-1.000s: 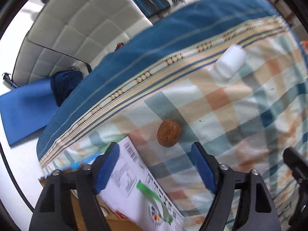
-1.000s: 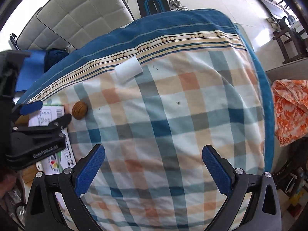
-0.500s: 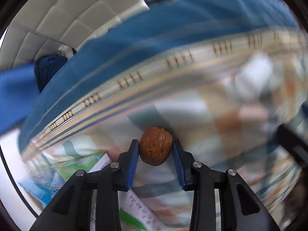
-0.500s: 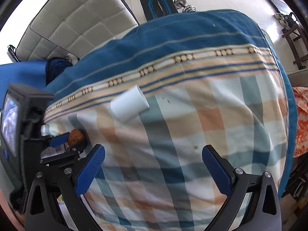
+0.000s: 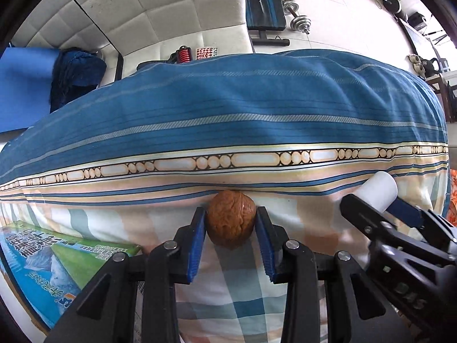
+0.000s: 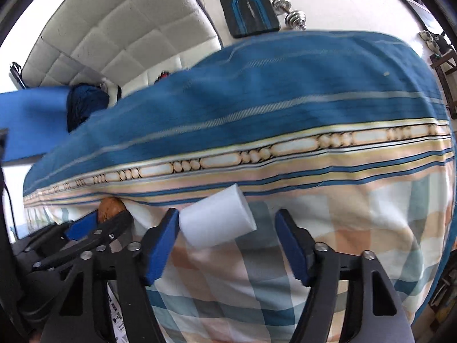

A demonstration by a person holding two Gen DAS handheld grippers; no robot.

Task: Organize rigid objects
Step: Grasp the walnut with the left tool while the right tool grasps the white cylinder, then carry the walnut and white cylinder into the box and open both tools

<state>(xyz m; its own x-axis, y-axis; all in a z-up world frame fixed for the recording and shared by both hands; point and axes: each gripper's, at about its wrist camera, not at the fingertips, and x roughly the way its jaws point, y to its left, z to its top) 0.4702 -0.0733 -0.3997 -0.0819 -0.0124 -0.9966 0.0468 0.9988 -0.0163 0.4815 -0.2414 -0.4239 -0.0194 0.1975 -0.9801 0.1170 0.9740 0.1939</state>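
My left hand-held gripper (image 5: 230, 228) is pinching the walnut (image 5: 230, 220), which sits on the bed (image 5: 257, 108) near the striped border of the cover. My right hand-held gripper (image 6: 227, 230) is spread wide around the white roll (image 6: 217, 220), touching it on one side only. I think the tidying has just begun. Both things must go to their spot, maybe the box (image 5: 51, 260) at the bed's left edge.

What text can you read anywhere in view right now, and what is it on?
No text reads cleanly.
Printed box: large Chinese characters, upside down, not legible to me.
Right claw, its black body: raised marks, too blurred.
Weight bench: logo too small.
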